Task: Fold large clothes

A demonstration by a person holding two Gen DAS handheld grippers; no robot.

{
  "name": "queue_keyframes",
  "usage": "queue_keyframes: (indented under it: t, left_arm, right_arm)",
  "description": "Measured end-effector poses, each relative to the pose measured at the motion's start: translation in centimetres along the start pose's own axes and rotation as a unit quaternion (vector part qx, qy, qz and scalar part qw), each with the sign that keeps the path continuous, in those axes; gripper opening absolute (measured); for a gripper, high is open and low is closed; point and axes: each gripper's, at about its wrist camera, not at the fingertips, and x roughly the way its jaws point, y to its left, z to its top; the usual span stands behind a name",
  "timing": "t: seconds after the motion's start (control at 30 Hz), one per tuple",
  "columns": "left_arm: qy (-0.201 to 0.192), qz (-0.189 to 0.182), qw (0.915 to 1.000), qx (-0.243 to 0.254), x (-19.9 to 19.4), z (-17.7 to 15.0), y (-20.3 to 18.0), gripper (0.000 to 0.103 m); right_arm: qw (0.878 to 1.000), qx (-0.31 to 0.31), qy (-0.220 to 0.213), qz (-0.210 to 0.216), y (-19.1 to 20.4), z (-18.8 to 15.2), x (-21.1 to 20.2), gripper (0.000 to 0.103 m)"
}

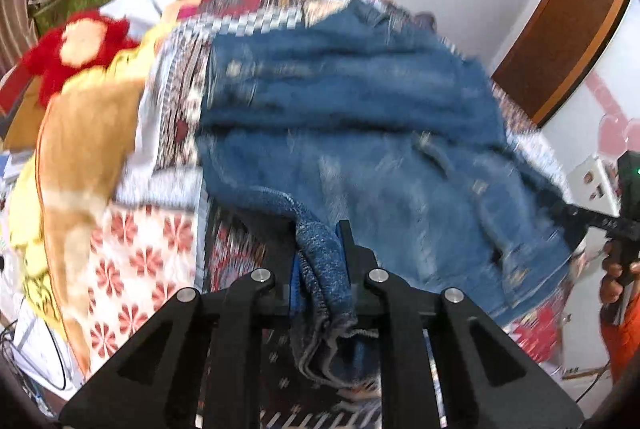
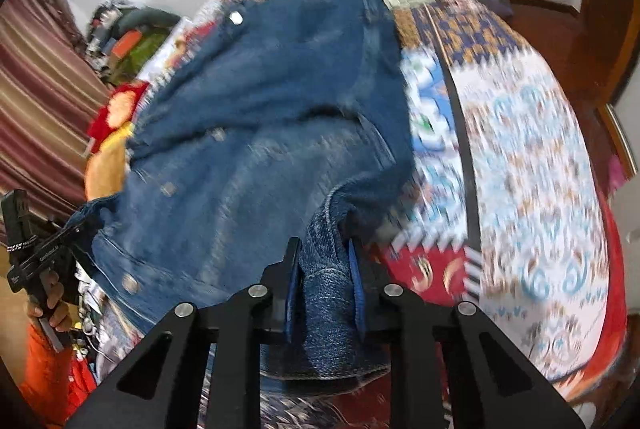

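the denim jacket (image 1: 360, 117) lies spread on a patterned quilt (image 2: 528, 157) over the bed. left gripper (image 1: 320, 261) pinches one bunched hem corner, right gripper (image 2: 324, 277) pinches the other. a red-and-yellow plush (image 1: 76, 49) sits beside the jacket.

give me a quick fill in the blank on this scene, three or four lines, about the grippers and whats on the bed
1. Both grippers are shut on a blue ____ jacket.
2. The left gripper pinches a bunched ____ of it.
3. The jacket lies on a patterned ____.
4. In the left wrist view, the plush toy lying to the left of the jacket has a ____ mane.

Missing words: denim; edge; bedspread; red
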Motion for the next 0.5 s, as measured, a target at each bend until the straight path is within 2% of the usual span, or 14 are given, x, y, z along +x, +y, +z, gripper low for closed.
queue_keyframes:
  t: [0.13,0.3,0.4,0.5]
  left_arm:
    - [-0.035,-0.008,0.9993,0.003,-1.0,3.7,-0.2,0.015]
    - [-0.075,-0.003,0.9972,-0.003,-0.4,9.4,-0.1,0.015]
    - [-0.077,0.007,0.9962,-0.040,1.6,13.3,1.3,0.015]
    - [-0.068,0.012,0.9937,-0.088,4.8,17.2,3.2,0.015]
  right_arm:
    - [0.999,-0.015,-0.025,0.019,1.4,3.7,-0.6,0.016]
    - [0.997,-0.039,-0.062,0.006,3.0,8.7,-0.4,0.016]
    - [0.991,-0.055,-0.110,-0.050,3.3,12.4,0.3,0.016]
    - [0.989,-0.017,-0.125,-0.077,1.7,16.9,2.9,0.016]
